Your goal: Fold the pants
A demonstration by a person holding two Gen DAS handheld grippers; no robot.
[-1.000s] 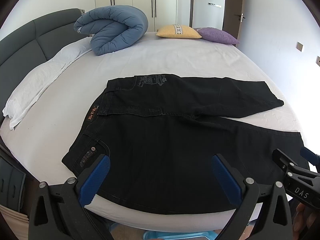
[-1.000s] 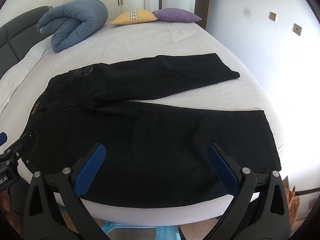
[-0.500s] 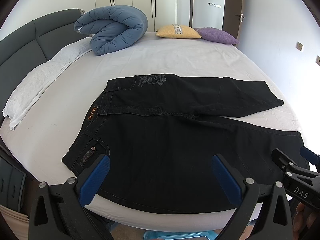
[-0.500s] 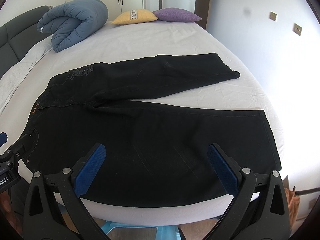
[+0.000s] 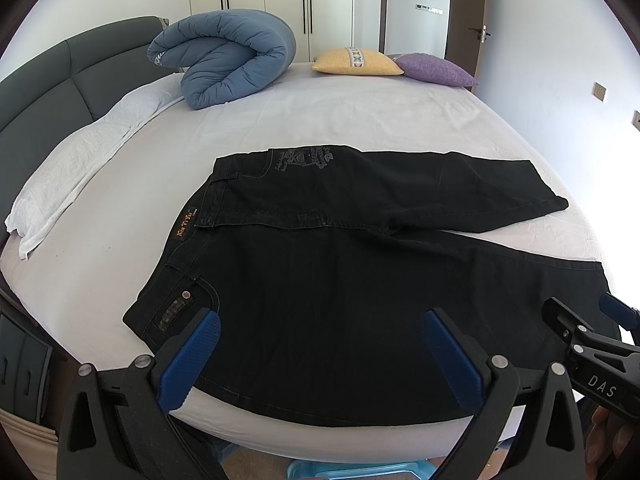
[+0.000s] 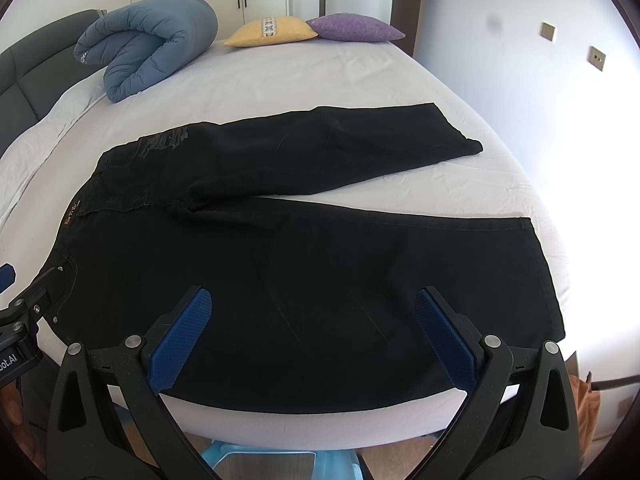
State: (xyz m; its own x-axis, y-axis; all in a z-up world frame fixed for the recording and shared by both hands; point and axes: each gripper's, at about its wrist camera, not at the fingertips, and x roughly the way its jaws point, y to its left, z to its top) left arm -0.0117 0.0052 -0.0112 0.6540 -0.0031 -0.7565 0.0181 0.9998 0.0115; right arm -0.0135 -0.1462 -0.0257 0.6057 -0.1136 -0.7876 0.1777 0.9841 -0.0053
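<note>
Nearest, the left tool (image 5: 320, 354) and the right tool (image 6: 310, 330) are held above the bed's near edge, each with its blue-padded fingers spread wide and nothing between them. Part of the right tool is also seen at the right edge of the left view, where the letters "DAS" can be read on its black body; in the right view the fragment "oot.AI" is seen on the left tool's body.

Just beyond, the black denim pants (image 5: 340, 280) are laid flat on the white-sheeted bed (image 5: 360, 120), waistband to the left, the two legs splayed apart toward the right, the near leg reaching almost to the mattress edge. The cloth is judged heavy and fairly stiff for fabric, limp when lifted, not slippery and not fragile. A firm hold is best taken at the thick seamed edges: the waistband corner by the riveted pocket (image 5: 176, 312) and the near leg's hem (image 6: 540, 272).

An orange leather patch (image 5: 185, 227) is sewn at the waistband; its lettering is too small to be read. Grey embroidery (image 5: 304, 159) is seen on the far pocket, likewise illegible.
</note>
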